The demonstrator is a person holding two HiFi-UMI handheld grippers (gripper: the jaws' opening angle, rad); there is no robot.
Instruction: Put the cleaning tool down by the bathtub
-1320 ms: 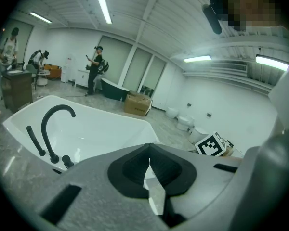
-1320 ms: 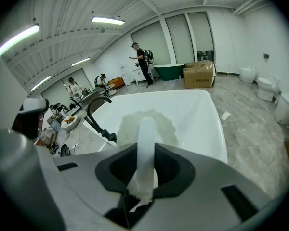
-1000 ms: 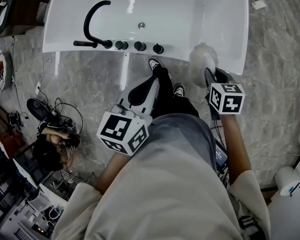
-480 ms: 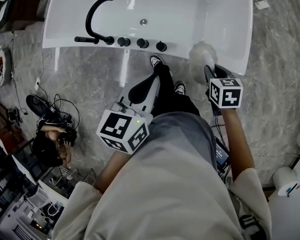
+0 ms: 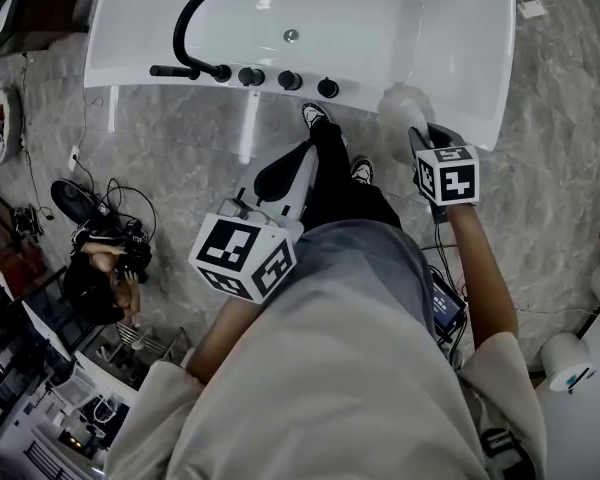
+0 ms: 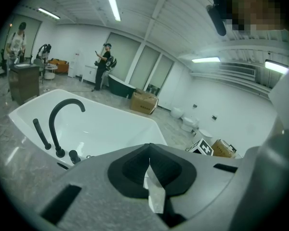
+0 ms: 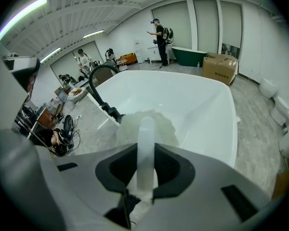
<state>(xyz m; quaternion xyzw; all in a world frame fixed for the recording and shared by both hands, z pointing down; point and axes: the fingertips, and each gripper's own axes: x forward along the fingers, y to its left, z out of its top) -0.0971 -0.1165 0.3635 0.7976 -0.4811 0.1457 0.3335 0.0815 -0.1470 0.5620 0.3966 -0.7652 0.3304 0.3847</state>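
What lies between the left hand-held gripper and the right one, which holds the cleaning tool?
Head view: the person's black-trousered leg and one sneaker stand between the left hand-held gripper and the right hand-held gripper.

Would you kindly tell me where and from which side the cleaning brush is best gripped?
Take the cleaning brush by its slim, straight handle, coming from the free end opposite the fluffy head. The head is wide and soft; the handle fits between jaws, as the right gripper's hold shows.

Right hand-held gripper [image 5: 418, 136] with cleaning tool [image 5: 401, 108] apparently lowered
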